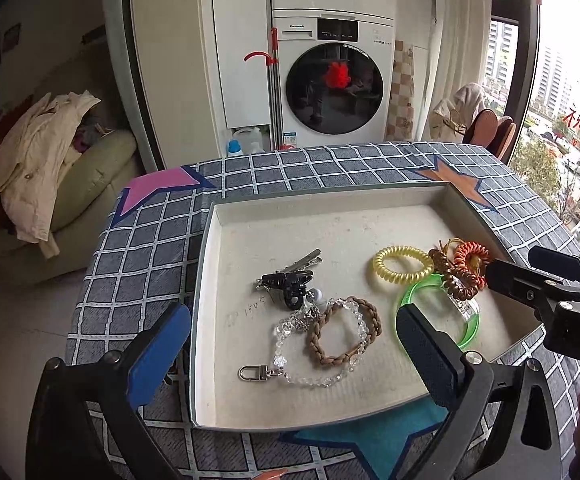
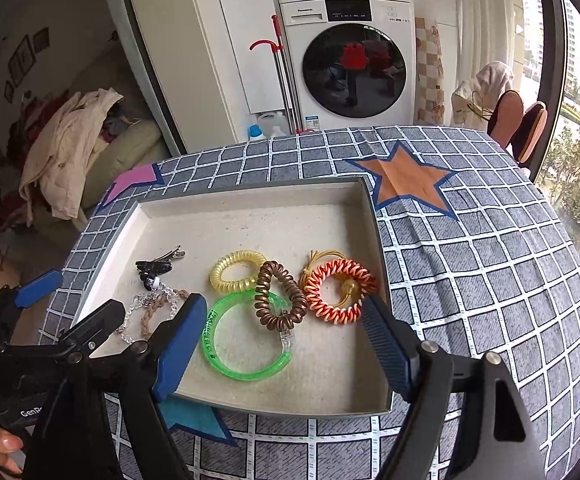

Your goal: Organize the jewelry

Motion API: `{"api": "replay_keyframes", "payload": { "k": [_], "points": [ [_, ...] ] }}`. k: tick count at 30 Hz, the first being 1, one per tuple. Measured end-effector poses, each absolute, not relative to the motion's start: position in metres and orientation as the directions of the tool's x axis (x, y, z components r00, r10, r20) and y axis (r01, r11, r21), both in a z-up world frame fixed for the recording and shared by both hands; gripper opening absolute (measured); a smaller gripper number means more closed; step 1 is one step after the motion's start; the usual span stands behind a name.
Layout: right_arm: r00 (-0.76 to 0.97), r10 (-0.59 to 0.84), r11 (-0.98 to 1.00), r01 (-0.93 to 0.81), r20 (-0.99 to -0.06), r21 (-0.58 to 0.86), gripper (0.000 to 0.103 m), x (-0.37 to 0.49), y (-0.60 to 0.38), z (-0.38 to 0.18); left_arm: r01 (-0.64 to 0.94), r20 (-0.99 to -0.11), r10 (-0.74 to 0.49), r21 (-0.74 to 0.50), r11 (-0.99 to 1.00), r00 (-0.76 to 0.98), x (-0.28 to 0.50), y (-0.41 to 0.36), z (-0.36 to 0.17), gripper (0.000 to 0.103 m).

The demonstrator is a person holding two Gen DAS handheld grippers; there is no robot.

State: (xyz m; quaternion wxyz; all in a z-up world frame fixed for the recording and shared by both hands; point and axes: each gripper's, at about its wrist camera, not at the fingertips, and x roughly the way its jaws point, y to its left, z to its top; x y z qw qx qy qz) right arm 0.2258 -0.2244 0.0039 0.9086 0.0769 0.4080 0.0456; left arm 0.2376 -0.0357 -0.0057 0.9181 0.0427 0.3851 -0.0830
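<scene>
Jewelry lies loose in my shallow tray [image 2: 374,216]: a green bangle [image 2: 225,364], coiled hair ties and a clear bead bracelet [image 1: 318,376]. My left gripper [image 1: 290,344] and right gripper [image 2: 285,340] both gape wide, holding nothing.

I am looking at my left gripper [image 1: 294,356]: black angular arms, round silver screws at the pivots, flat blue pads on its fingers [image 1: 157,356]. My right gripper [image 2: 285,350] is showing the same black frame and silver screws, with one blue pad smooth and the other ribbed. White lettering is showing on each black housing, cut off at the frame edge. A fingertip is showing at the right view's lower left corner.
</scene>
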Motion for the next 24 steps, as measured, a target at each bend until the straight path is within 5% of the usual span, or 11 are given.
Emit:
{"api": "replay_keyframes", "payload": {
  "k": [3, 5, 24],
  "points": [
    [0.668, 0.131, 0.987, -0.016, -0.733, 0.162, 0.088, 0.224, -0.223, 0.004, 0.180, -0.710, -0.112, 0.021, 0.983, 0.696, 0.235, -0.035, -0.004, 0.103],
    [0.679, 0.123, 0.988, -0.012, -0.724, 0.156, 0.103, 0.221, -0.223, 0.005, 0.175, -0.708, -0.107, 0.024, 0.984, 0.698, 0.233, -0.033, -0.004, 0.103],
    [0.698, 0.086, 0.990, 0.021, -0.711, 0.141, 0.103, 0.176, -0.220, -0.013, 0.118, -0.697, -0.061, 0.034, 0.992, 0.715, 0.185, -0.020, -0.012, 0.103]
  ]
}}
